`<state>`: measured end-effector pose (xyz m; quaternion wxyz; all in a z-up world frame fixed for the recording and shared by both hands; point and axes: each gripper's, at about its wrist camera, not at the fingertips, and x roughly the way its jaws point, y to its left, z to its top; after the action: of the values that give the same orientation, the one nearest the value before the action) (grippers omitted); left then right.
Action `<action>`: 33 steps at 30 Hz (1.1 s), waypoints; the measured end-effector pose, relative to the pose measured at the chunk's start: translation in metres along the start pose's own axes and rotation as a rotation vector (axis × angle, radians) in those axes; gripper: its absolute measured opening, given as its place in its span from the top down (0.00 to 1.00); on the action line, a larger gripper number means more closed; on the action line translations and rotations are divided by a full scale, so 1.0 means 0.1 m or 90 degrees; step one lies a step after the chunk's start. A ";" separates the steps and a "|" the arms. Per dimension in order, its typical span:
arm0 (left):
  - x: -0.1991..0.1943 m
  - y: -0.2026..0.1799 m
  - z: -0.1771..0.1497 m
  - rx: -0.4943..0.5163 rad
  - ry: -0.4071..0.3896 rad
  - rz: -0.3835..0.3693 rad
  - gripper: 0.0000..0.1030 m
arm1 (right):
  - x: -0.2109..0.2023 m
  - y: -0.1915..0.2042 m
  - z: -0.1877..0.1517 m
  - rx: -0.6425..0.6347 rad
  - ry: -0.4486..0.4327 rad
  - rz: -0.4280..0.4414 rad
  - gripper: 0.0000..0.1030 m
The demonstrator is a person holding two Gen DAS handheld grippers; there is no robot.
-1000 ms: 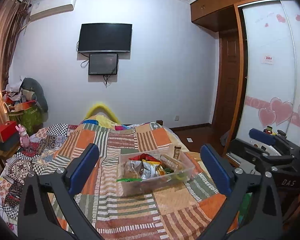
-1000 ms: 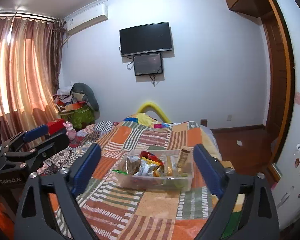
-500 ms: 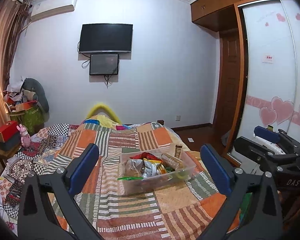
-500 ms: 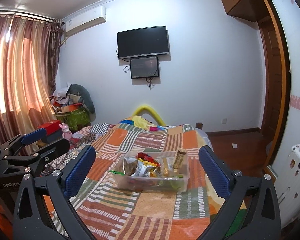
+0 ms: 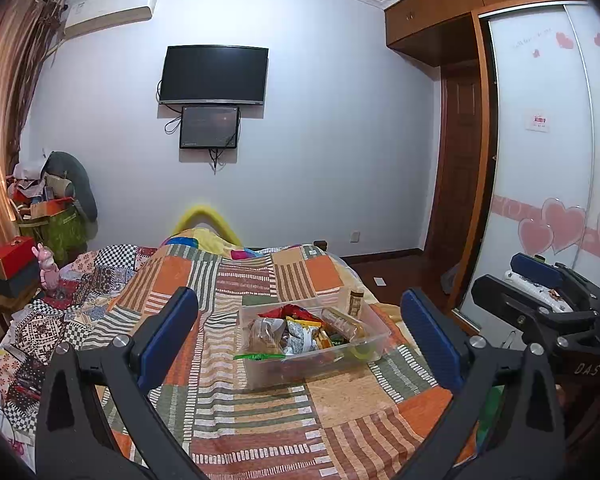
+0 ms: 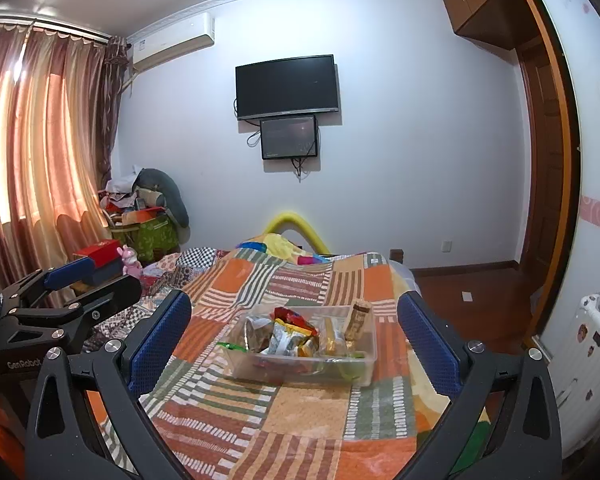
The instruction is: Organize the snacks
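Snacks: you had the snacks piled inside a clear plastic bin, with packets overlapping and leaning every way.
Bin position: it sat on the patchwork bedspread toward the bed's right side, well apart from both tools.
Left gripper: your jaws stood wide apart with nothing between them; the bin showed in the gap, ahead and a little right of centre.
Right gripper: these jaws were also spread and empty; the bin lay ahead, almost centred in the gap.
Nearer hand: neither was clearly closer, though the right one faced the bin more squarely, so I judged it the better placed.
Bin axis: its long side ran across your view, left to right, slightly skewed, with the near-left corner toward you.
Upright packet: a brown-and-cream snack pack stood on end at the bin's far right corner, its long axis vertical.
Jutting item: a green wrapper poked over the near-left rim, pointing left along the bin's length.
Stage: everything visible already lay in the bin, which fitted either a jumble awaiting sorting or a collection just gathered; I could not tell which.
Outside the bin: no loose snack was visible on the bedspread.
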<state>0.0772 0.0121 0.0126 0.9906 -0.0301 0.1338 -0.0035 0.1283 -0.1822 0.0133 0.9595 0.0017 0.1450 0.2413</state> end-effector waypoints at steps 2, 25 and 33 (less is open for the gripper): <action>-0.01 0.00 0.00 0.000 -0.001 -0.001 0.00 | -0.01 0.00 0.00 0.002 -0.001 0.001 0.00; 0.00 -0.04 -0.03 0.007 0.008 -0.023 0.00 | -0.04 0.03 0.01 -0.001 -0.006 -0.001 0.00; -0.02 -0.06 -0.04 0.010 0.006 -0.024 0.00 | -0.04 0.02 0.00 0.002 -0.002 -0.001 0.00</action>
<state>0.0744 0.0063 0.0094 0.9899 -0.0248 0.1379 -0.0234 0.1240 -0.1825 0.0141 0.9599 0.0035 0.1440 0.2404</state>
